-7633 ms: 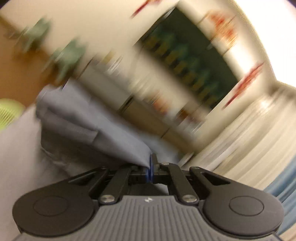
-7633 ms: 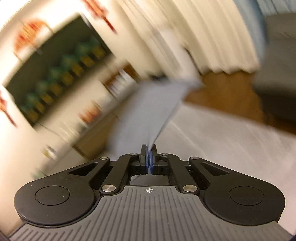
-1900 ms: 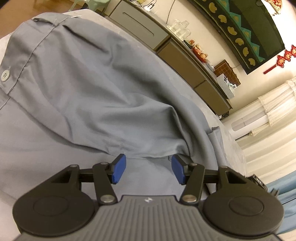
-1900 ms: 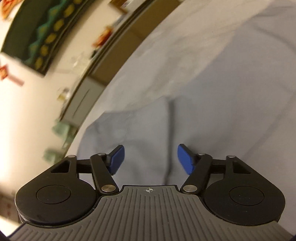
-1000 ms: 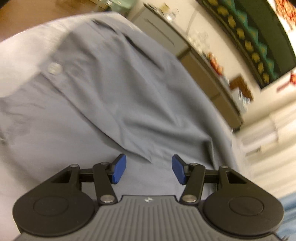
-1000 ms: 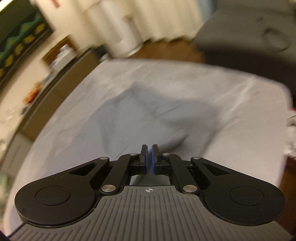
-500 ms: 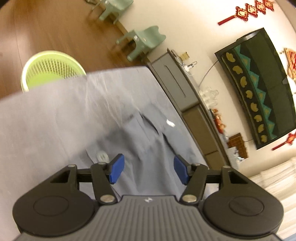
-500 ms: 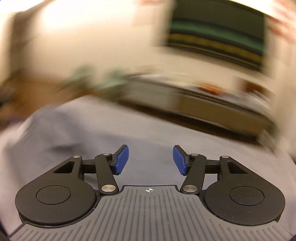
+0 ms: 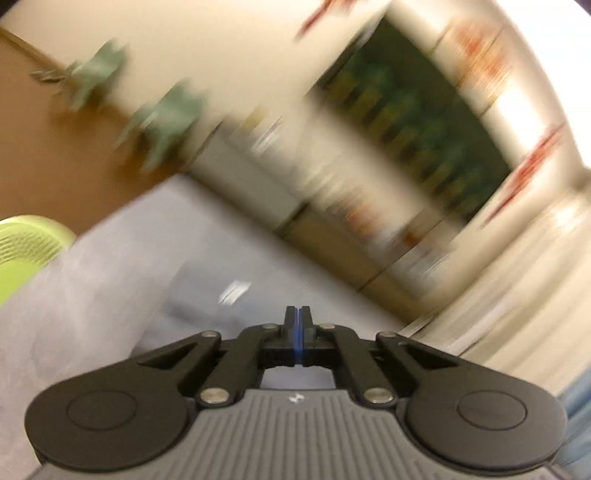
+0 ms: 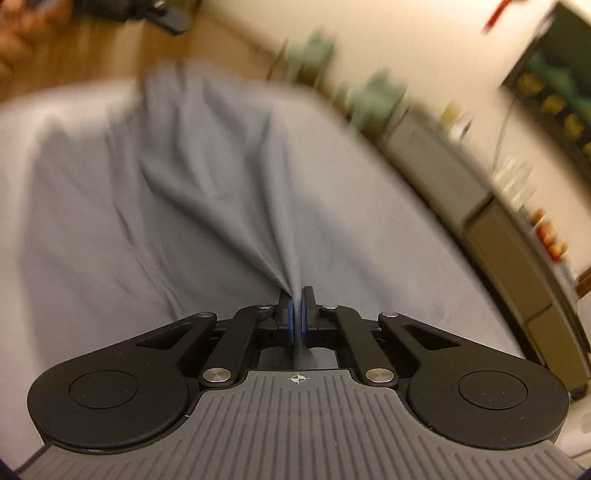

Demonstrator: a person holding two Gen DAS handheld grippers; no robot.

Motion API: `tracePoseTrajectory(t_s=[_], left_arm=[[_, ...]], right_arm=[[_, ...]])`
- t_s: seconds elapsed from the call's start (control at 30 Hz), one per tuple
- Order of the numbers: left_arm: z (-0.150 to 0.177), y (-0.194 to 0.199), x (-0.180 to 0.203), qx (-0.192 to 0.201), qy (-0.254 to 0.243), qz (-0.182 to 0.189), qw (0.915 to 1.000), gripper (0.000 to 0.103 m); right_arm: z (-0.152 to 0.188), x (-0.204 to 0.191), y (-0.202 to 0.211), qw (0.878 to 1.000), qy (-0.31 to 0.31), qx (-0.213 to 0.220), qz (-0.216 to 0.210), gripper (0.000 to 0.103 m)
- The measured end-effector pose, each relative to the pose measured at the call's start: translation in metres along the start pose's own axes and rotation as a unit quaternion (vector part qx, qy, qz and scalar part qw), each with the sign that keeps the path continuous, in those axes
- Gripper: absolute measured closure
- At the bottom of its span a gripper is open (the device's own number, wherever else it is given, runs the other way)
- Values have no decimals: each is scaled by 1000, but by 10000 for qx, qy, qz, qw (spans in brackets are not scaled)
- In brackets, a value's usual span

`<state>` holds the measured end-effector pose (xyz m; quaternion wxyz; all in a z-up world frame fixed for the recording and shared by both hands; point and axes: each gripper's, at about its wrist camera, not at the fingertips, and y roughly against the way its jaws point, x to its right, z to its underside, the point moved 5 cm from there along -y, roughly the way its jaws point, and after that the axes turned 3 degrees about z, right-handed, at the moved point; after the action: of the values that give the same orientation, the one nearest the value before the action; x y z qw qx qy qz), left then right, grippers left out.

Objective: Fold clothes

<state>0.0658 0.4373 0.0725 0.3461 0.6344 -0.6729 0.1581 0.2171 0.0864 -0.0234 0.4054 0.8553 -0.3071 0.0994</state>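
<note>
A grey-blue shirt (image 10: pixel 207 177) lies spread on a pale grey cloth-covered surface (image 10: pixel 406 258). My right gripper (image 10: pixel 296 301) is shut on a pinch of the shirt's fabric, which rises in taut folds to the blue pads. My left gripper (image 9: pixel 298 320) is shut, with no cloth visible between its pads; a blurred part of the shirt (image 9: pixel 207 291) lies just ahead of it on the surface. In the right wrist view the shirt's far end stretches up toward a hand and black gripper (image 10: pixel 162 11) at the top left.
A lime green basket (image 9: pixel 26 247) stands on the wooden floor at the left. Green chairs (image 9: pixel 162 122) and a low cabinet (image 10: pixel 509 229) line the far wall, under a dark wall panel (image 9: pixel 413 140). Pale curtains (image 9: pixel 517 295) hang at the right.
Both grippers were open half a second ago and are now shut. The right one has taken hold of the shirt. The left view has swung up toward the wall, heavily blurred.
</note>
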Motion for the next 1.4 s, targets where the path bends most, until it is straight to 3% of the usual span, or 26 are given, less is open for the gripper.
tracePoseTrajectory(t_s=[0.07, 0.17, 0.27, 0.33, 0.37, 0.4, 0.43, 0.53, 0.6, 0.77, 0.87, 0.9, 0.97, 1.0, 1.07, 1.13, 1.17, 1.23, 1.27, 1.37, 1.4], left_arm=[[4, 37, -36, 238, 529, -221, 9981, 103], [34, 18, -70, -611, 961, -1067, 9877, 101], [59, 5, -54, -976, 1107, -1080, 9831, 78], [68, 5, -46, -959, 1307, -1104, 9806, 45], [70, 7, -44, -917, 1396, -1125, 9795, 41], [71, 7, -43, -893, 1422, -1172, 9788, 40], [72, 7, -42, -880, 1414, -1235, 9783, 39], [67, 17, -45, -477, 1438, -1535, 9765, 37], [67, 31, -45, -256, 1419, -1464, 9787, 31], [84, 28, -29, -635, 913, -1541, 9818, 30], [95, 7, -21, -990, 787, -1598, 9790, 27], [97, -3, -18, -1089, 663, -1641, 9782, 31], [98, -23, -13, -1264, 319, -1750, 9759, 82], [98, -16, -9, -1170, 386, -1561, 9800, 94], [94, 19, -1, -780, 779, -908, 9898, 94], [111, 59, -12, -469, 1357, -564, 9880, 94], [122, 65, -26, -494, 1696, -747, 9814, 94], [145, 70, -56, -676, 2351, -1267, 9613, 91], [151, 72, -64, -727, 2480, -1395, 9559, 88], [151, 77, -52, -745, 2108, -1699, 9598, 63], [152, 76, -45, -778, 1978, -1751, 9613, 47]], right_arm=[[7, -11, 49, 9991, -93, 408, -22, 102], [44, -45, 53, 9995, 176, 186, -162, 102], [67, -67, 42, 9991, 435, 6, 0, 101], [62, -76, 46, 9976, 671, 77, 139, 88], [59, -80, 49, 9965, 798, 129, 209, 81], [52, -86, 55, 9945, 970, 279, 282, 62], [45, -90, 60, 9926, 1084, 426, 338, 50], [22, -105, 73, 9882, 1337, 692, 264, 45], [16, -113, 69, 9879, 1373, 705, 178, 46], [15, -142, 44, 9863, 1527, 617, -46, 50], [13, -154, 39, 9834, 1707, 612, -100, 50], [14, -157, 37, 9831, 1755, 519, -101, 58], [16, -161, 32, 9845, 1721, 278, -195, 95], [16, -159, 35, 9867, 1581, 247, -290, 102], [16, -154, 52, 9901, 1285, 306, -477, 102], [23, -147, 85, 9920, 933, 498, -688, 98], [33, -144, 93, 9926, 754, 490, -817, 94], [54, -138, 108, 9926, 397, 464, -1047, 57], [67, -132, 107, 9942, 243, 384, -980, 52], [105, -115, 107, 9974, -229, 123, -669, 50], [116, -109, 108, 9977, -382, 45, -564, 47]])
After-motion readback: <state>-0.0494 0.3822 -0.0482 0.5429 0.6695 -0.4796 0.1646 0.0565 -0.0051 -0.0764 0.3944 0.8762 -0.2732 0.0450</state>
